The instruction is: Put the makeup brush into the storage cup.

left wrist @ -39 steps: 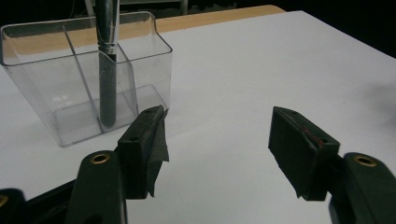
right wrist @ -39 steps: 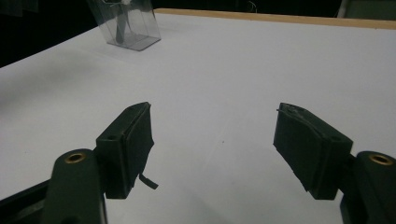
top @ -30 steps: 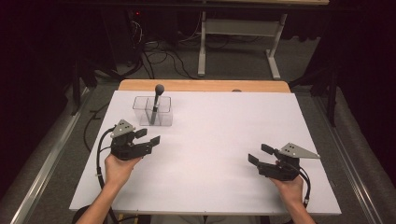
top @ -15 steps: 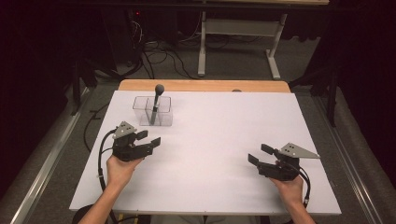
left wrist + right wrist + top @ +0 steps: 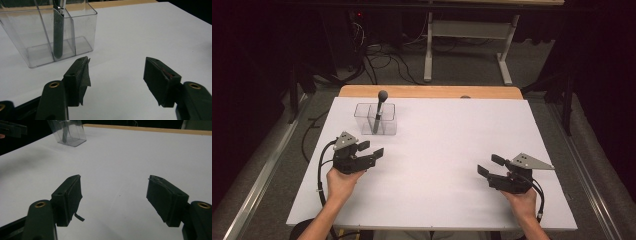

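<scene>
A dark grey microphone with a round mesh head (image 5: 379, 107) stands upright in the middle compartment of a clear plastic divided box (image 5: 388, 125) at the far left of the white table (image 5: 452, 145). The left gripper (image 5: 371, 150), jaws spread wide and empty, sits near the box. The right gripper (image 5: 491, 166) rests well apart, jaws likewise released.

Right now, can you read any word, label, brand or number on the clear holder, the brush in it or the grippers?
None: no legible text shows.
Clear holder: plain plastic, no label.
Brush: dark handle, no marking visible.
Left gripper and right gripper: black jaws, no print visible.
White table: bare.
</scene>
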Motion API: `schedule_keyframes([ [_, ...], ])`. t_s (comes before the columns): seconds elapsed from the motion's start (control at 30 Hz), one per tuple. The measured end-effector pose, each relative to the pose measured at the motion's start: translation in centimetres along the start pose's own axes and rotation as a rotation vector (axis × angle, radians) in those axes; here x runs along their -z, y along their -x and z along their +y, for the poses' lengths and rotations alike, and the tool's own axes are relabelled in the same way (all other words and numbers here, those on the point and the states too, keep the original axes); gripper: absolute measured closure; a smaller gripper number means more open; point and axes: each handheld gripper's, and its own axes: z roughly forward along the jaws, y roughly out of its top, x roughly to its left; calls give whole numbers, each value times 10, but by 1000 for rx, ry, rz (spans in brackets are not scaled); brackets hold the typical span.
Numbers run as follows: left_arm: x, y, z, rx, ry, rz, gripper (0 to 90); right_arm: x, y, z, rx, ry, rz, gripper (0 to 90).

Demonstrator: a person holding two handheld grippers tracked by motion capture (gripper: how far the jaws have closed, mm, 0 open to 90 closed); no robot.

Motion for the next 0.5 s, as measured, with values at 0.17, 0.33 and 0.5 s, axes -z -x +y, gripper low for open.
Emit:
schedule_keyframes([
  [0.17, -2, -1, -3, 4, -5, 4, 375, 0, 0, 0, 2, 1, 1, 297],
  [0.33, -3, -1, -4, 8, -1, 7, 376, 0, 0, 0, 0, -1, 1, 297],
  [0.5, -5, -2, -8, 6, -20, 10, 378, 0, 0, 0, 1, -2, 0, 297],
])
